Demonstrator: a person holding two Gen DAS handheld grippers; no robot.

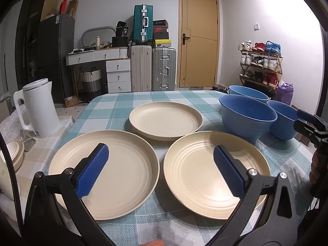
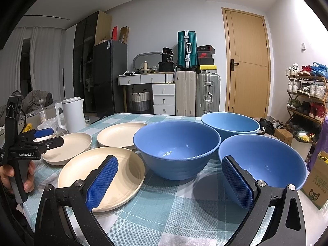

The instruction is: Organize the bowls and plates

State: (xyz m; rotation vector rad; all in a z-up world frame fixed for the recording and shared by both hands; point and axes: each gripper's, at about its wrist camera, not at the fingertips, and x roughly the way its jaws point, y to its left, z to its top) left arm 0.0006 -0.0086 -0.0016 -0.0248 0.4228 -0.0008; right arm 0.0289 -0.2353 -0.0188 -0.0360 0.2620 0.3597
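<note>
Three cream plates lie on the checked tablecloth (image 1: 164, 215): a near left plate (image 1: 127, 176), a near right plate (image 1: 196, 174) and a far plate (image 1: 166, 120). Three blue bowls stand to their right: a middle bowl (image 2: 176, 145), a far bowl (image 2: 230, 124) and a near right bowl (image 2: 270, 164). My left gripper (image 1: 161, 157) is open and empty above the gap between the two near plates. My right gripper (image 2: 170, 170) is open and empty in front of the middle bowl. The left gripper also shows at the left of the right wrist view (image 2: 48, 136).
A white kettle (image 1: 40, 108) stands at the table's left edge beside a small cream lidded dish (image 1: 15, 153). A cardboard box (image 2: 316, 184) sits at the table's right edge. Suitcases, drawers, a door and a shoe rack stand beyond the table.
</note>
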